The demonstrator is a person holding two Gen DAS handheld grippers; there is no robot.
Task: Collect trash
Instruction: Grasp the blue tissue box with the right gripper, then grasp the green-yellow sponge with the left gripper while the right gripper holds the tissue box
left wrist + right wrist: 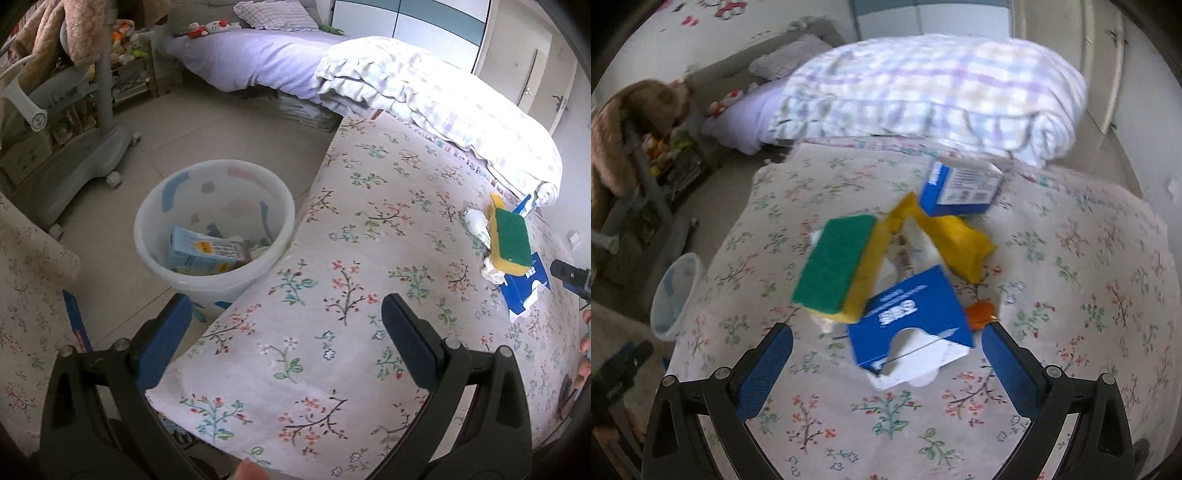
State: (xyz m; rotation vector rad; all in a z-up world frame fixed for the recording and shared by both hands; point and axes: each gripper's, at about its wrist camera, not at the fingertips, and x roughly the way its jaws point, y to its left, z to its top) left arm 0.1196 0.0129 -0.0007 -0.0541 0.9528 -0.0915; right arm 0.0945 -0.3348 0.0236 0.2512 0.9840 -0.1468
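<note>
A heap of trash lies on the floral bed cover (1071, 295): a green-and-yellow sponge (838, 266), a torn blue box (912, 317) with white paper under it, a second yellow sponge (960, 240), another blue box (964, 188) and an orange scrap (980, 312). My right gripper (886, 358) hovers open just in front of the torn blue box, holding nothing. In the left wrist view the same sponge (511, 240) and blue box (524, 288) sit far right. My left gripper (286, 321) is open and empty over the cover's edge. The white bin (216, 229) on the floor holds a light blue carton (203, 254).
A folded checked quilt (923, 96) lies behind the heap. A grey wheeled stand (74, 158) and a cluttered shelf (129, 74) stand left of the bin on the tiled floor. The bin (676, 295) shows at the bed's left edge. Fingers of a hand (585, 343) show far right.
</note>
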